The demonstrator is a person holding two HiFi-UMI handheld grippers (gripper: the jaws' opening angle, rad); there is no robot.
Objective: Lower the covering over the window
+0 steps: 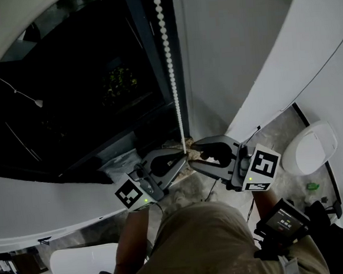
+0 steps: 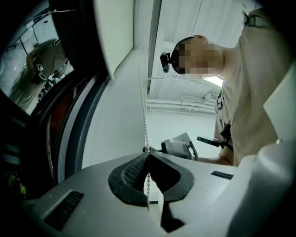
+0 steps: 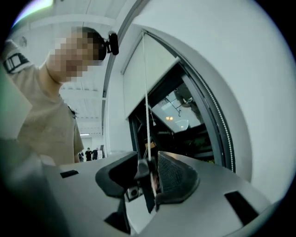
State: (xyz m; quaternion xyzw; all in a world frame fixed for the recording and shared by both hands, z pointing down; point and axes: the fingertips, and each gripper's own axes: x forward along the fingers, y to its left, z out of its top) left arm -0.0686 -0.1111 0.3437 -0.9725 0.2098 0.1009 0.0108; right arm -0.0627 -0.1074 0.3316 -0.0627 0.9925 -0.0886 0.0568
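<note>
Slippage was the risk: left gripper (image 2: 148,152) pinched the bead chain (image 2: 144,115) only at its tips, while right gripper (image 3: 149,159) stood spread around it, gripping nothing.

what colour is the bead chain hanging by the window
White. The bead chain shows best in the head view, as a line of pale round beads.

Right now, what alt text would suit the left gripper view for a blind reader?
The left gripper is shut on a white bead chain hanging beside a dark window. Behind it are the right gripper and a person in a beige shirt.
</note>
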